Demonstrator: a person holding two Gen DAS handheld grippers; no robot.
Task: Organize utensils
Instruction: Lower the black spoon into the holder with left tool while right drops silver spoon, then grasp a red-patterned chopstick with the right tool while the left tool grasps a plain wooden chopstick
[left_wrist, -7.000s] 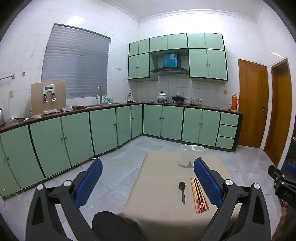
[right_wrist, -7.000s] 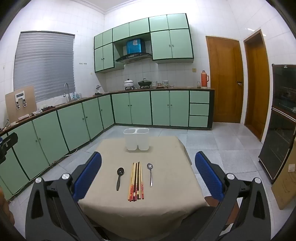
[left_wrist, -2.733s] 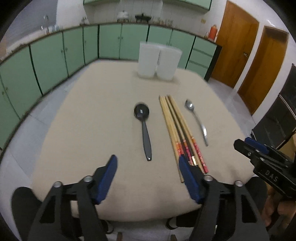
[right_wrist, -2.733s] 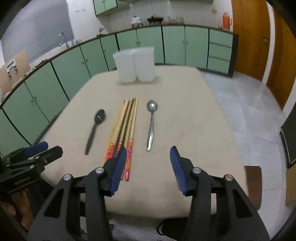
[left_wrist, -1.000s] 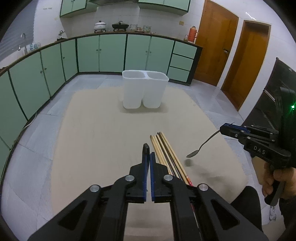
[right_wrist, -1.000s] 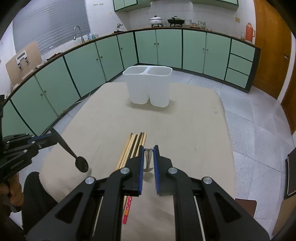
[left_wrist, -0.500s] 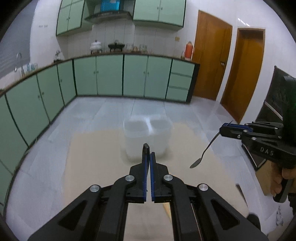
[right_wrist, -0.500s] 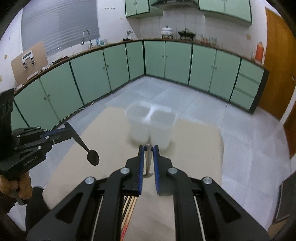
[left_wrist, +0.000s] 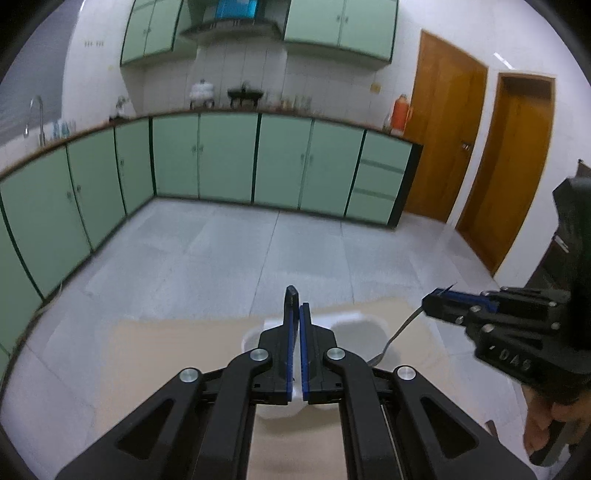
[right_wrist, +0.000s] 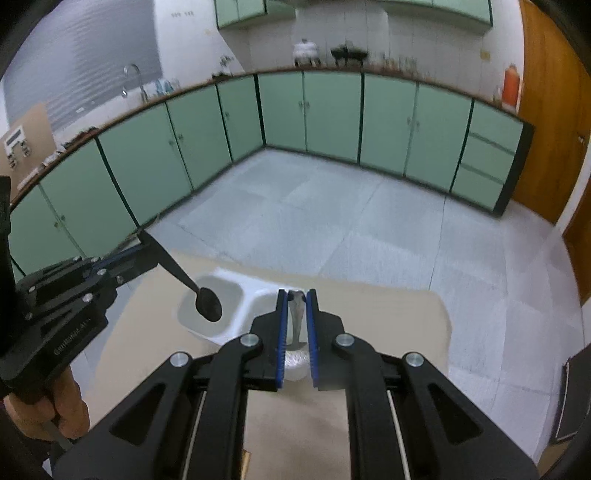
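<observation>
A white two-compartment holder (right_wrist: 236, 295) stands near the far edge of the beige table (right_wrist: 388, 325); it also shows in the left wrist view (left_wrist: 354, 325). My left gripper (left_wrist: 295, 306) is shut on a black spoon (right_wrist: 207, 302), whose bowl hangs over the holder's left compartment in the right wrist view. My right gripper (right_wrist: 295, 295) is shut on a metal spoon (right_wrist: 295, 317), held above the right compartment. The metal spoon (left_wrist: 399, 332) also shows in the left wrist view, slanting down over the holder. The chopsticks are hidden under the grippers.
Green kitchen cabinets (left_wrist: 221, 158) line the far walls behind a grey tiled floor (left_wrist: 258, 258). Two wooden doors (left_wrist: 443, 129) stand at the right. The table's far edge runs just behind the holder.
Both grippers have moved forward and over the holder with their spoons. The holder now lies right under the fingertips instead of ahead of them.
</observation>
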